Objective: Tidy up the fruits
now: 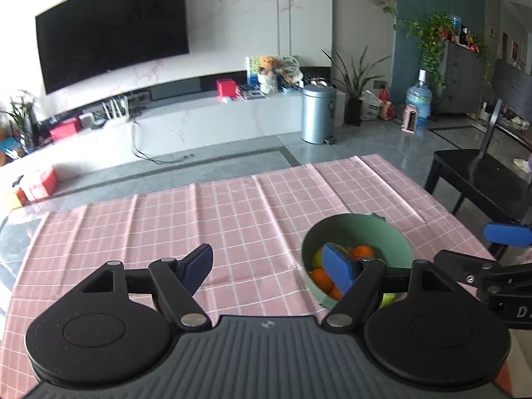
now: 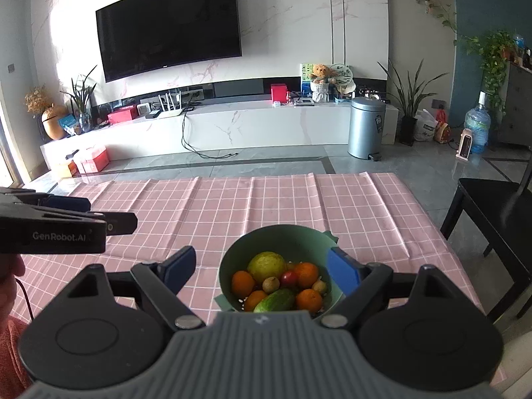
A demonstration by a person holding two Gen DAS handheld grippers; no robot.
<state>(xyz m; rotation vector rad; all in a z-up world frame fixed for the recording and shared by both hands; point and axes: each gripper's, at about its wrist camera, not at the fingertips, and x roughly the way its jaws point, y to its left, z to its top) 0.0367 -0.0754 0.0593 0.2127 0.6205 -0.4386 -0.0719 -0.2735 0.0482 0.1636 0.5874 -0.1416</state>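
A green bowl (image 2: 232, 259) stands on the pink checked tablecloth (image 2: 266, 206) and holds several oranges (image 2: 306, 274), a yellow-green round fruit (image 2: 267, 266), a cucumber (image 2: 275, 300), a small red fruit (image 2: 288, 278) and small brown fruits (image 2: 270, 284). My right gripper (image 2: 262, 271) is open and empty, its fingers either side of the bowl, just above it. My left gripper (image 1: 269, 267) is open and empty, left of the bowl (image 1: 392, 232), its right finger (image 1: 337, 267) over the bowl's rim. The other gripper's blue pad (image 1: 507, 234) shows at the right edge.
A black chair (image 2: 492, 212) stands at the table's right side. The left gripper body (image 2: 53, 232) reaches in from the left in the right wrist view. Beyond the table are a TV wall, a low cabinet and a grey bin (image 2: 365, 126).
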